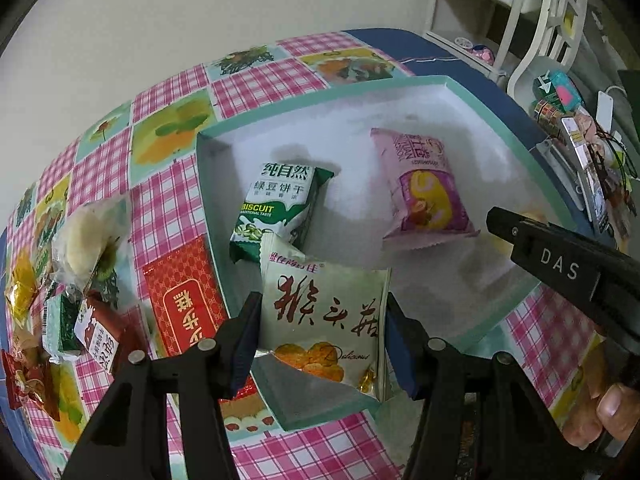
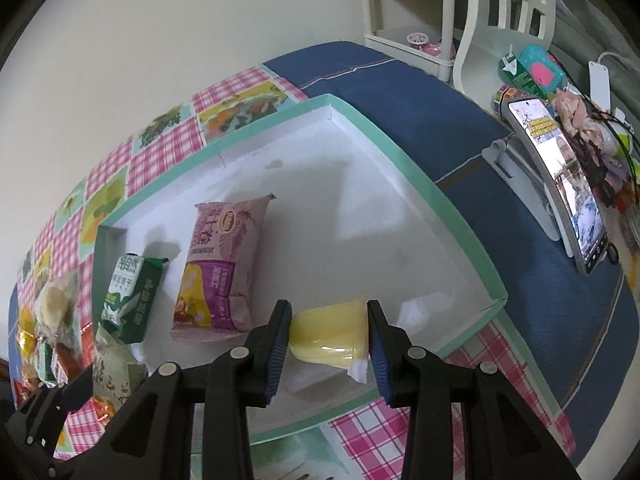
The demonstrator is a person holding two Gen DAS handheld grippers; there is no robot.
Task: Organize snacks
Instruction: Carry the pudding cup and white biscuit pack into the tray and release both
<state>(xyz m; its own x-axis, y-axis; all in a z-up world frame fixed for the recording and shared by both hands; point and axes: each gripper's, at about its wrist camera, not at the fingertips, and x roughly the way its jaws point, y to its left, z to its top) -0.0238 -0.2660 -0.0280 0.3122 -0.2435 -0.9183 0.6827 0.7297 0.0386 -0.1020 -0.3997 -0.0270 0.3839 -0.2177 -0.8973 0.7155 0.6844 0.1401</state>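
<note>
A shallow white box with a mint-green rim point(image 1: 496, 120) point(image 2: 436, 200) lies on the checked tablecloth. Inside it lie a green biscuit pack point(image 1: 280, 212) point(image 2: 132, 292) and a pink snack pack point(image 1: 424, 188) point(image 2: 220, 268). My left gripper point(image 1: 320, 320) is shut on a pale green snack pack point(image 1: 324, 320) with dark red characters, held over the box's near corner. My right gripper point(image 2: 329, 332) is shut on a yellow jelly cup point(image 2: 328, 332), held low over the box floor near its front right. The right gripper's black finger point(image 1: 560, 264) also shows in the left wrist view.
Several loose snacks point(image 1: 80, 280) point(image 2: 48, 320) lie on the cloth left of the box, beside a red packet point(image 1: 184, 300). A phone on a stand point(image 2: 560, 184) and assorted clutter point(image 1: 576, 132) sit to the right. A white shelf point(image 2: 404, 0) stands behind.
</note>
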